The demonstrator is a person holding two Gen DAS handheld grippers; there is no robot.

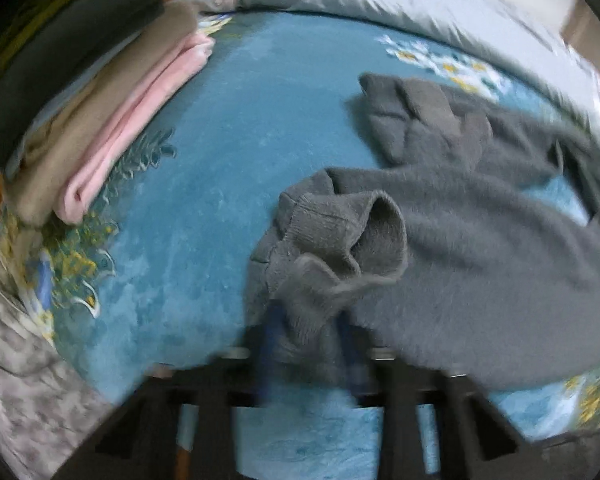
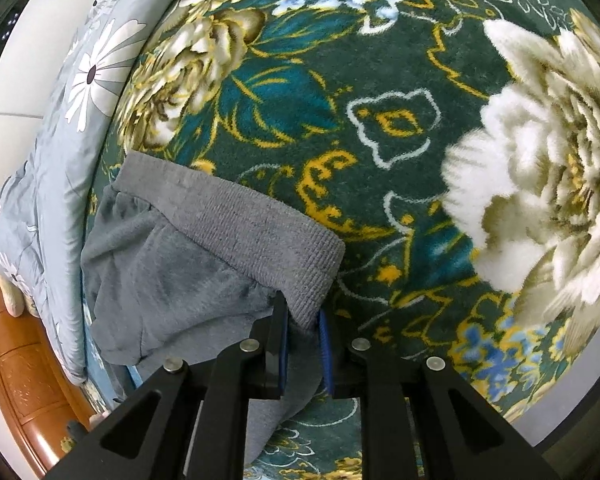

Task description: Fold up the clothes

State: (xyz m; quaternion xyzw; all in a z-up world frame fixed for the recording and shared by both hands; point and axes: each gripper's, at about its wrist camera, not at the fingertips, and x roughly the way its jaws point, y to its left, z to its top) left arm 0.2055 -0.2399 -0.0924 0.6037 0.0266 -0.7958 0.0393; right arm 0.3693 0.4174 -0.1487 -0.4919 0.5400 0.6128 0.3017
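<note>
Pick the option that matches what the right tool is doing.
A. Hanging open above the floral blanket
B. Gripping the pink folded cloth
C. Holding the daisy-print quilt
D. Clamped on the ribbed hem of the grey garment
D: in the right wrist view the right tool has its blue-padded fingers closed on the ribbed band of the grey sweater, over the floral blanket.
</note>
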